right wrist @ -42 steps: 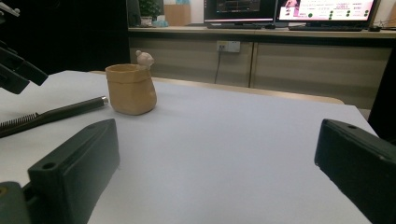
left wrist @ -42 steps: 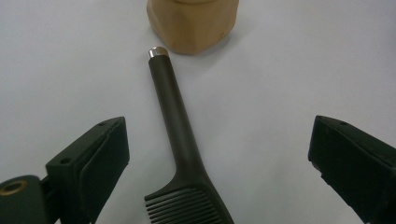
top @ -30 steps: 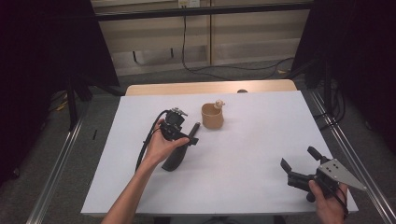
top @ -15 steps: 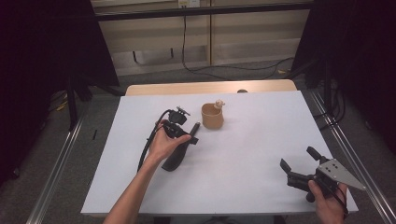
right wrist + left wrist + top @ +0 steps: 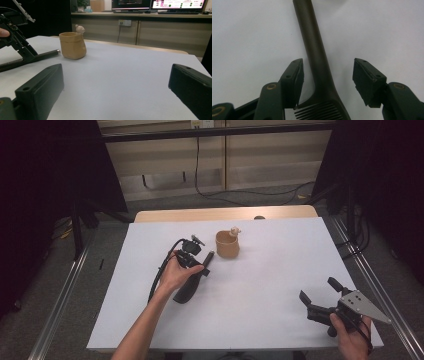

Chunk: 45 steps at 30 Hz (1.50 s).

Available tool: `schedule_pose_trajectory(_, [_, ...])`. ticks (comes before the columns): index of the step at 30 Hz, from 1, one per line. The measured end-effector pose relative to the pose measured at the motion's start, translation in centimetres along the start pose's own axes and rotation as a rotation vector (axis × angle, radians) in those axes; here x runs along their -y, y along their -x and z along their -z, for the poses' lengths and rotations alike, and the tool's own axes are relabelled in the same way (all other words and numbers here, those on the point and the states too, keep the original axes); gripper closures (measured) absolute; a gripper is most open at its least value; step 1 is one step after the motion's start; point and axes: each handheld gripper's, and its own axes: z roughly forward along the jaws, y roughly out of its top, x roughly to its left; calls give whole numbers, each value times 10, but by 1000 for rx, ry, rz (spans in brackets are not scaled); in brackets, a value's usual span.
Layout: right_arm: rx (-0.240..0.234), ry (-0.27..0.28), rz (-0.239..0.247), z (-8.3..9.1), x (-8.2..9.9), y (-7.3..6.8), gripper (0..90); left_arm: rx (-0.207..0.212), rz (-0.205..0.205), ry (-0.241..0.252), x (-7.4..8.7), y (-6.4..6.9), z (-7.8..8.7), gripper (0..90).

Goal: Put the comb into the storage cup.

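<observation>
Black comb (image 5: pixel 317 65) between lowered left tool (image 5: pixel 327 75)

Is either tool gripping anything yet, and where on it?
Nothing is gripped. The left tool, jaws just closing, straddles the comb at its handle's base, pads apart. The right tool is open.

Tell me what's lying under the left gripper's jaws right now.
A dark comb lies flat on the white table, its handle running between the left gripper jaws, which have just been closing but don't touch it. Its teeth are mostly cut off by the frame's bottom edge.
</observation>
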Motion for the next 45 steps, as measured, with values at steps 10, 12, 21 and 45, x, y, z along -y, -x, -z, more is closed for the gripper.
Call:
schedule_pose_trajectory(10, [-2, 0, 0, 0, 0, 0, 0, -9, 19, -25, -3, -1, -5, 536])
schedule_pose_trajectory(12, [-2, -1, 3, 0, 0, 0, 0, -16, 22, -27, -3, -1, -6, 539])
schedule_pose_trajectory(21, [-2, 1, 3, 0, 0, 0, 0, -57, 41, -25, -4, 2, -7, 610])
schedule_pose_trajectory(45, [-6, 2, 3, 0, 0, -1, 0, -161, 64, -59, -7, 12, -10, 687])
